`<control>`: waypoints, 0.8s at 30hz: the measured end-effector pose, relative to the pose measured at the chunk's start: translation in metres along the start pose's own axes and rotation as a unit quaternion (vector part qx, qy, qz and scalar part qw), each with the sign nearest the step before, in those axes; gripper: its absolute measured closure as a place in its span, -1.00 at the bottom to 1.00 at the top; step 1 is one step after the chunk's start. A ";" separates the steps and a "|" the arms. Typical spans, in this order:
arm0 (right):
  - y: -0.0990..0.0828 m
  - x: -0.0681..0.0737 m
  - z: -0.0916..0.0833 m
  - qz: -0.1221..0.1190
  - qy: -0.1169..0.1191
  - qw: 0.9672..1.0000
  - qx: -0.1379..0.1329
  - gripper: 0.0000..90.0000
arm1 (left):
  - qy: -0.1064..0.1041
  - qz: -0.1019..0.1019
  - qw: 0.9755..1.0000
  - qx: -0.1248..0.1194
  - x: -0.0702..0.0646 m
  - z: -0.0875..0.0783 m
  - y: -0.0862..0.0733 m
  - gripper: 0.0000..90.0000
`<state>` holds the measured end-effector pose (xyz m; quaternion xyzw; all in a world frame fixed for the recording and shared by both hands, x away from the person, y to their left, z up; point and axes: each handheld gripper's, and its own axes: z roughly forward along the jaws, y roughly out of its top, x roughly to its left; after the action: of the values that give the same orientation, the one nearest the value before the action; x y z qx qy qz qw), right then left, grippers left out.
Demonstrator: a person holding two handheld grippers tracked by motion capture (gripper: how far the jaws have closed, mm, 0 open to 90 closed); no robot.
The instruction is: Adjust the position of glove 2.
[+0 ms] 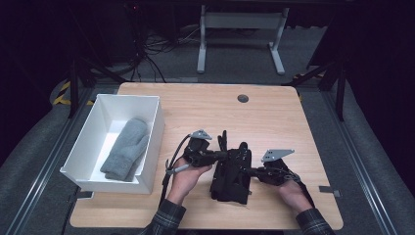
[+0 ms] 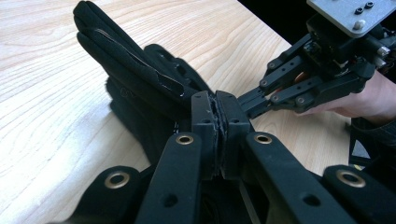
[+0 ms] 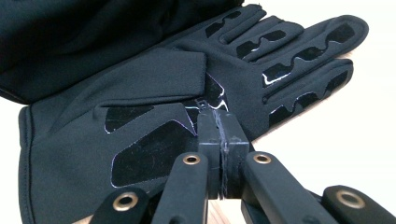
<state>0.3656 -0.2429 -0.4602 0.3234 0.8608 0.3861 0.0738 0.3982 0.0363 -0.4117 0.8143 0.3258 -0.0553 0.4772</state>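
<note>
A pair of black gloves (image 1: 230, 178) lies stacked on the wooden table (image 1: 264, 117), near the front edge. My left gripper (image 1: 224, 155) comes in from the left, its jaws shut on a thin fold of the black glove (image 2: 130, 60) at its edge. In its own view the left gripper (image 2: 217, 105) has dark fabric pinched between the pads. My right gripper (image 1: 248, 171) reaches in from the right. In its view the right gripper (image 3: 218, 121) is closed on a small ridge of the glove's palm (image 3: 154, 93), fingers pointing away. The two grippers' tips nearly meet.
A white bin (image 1: 78, 142) stands at the table's left with a grey mitten (image 1: 126, 149) inside. A round dark grommet (image 1: 242, 98) sits near the far edge. Bare wood lies behind and to the right of the gloves.
</note>
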 end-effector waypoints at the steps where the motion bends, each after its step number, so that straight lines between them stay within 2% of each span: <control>1: 0.001 0.001 0.001 0.000 0.002 1.000 0.000 1.00 | 0.001 0.001 1.000 0.003 0.000 0.001 0.001 0.95; 18: 0.018 0.012 0.023 -0.024 0.012 1.000 -0.001 1.00 | 0.001 0.000 1.000 0.031 -0.004 0.031 -0.001 0.95; 24: 0.022 0.014 0.028 -0.028 0.013 1.000 -0.002 1.00 | 0.007 -0.011 0.999 0.039 0.003 0.041 -0.005 0.94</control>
<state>0.3759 -0.2060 -0.4620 0.2937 0.8697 0.3898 0.0738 0.4064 0.0058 -0.4386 0.8288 0.3357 -0.0673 0.4425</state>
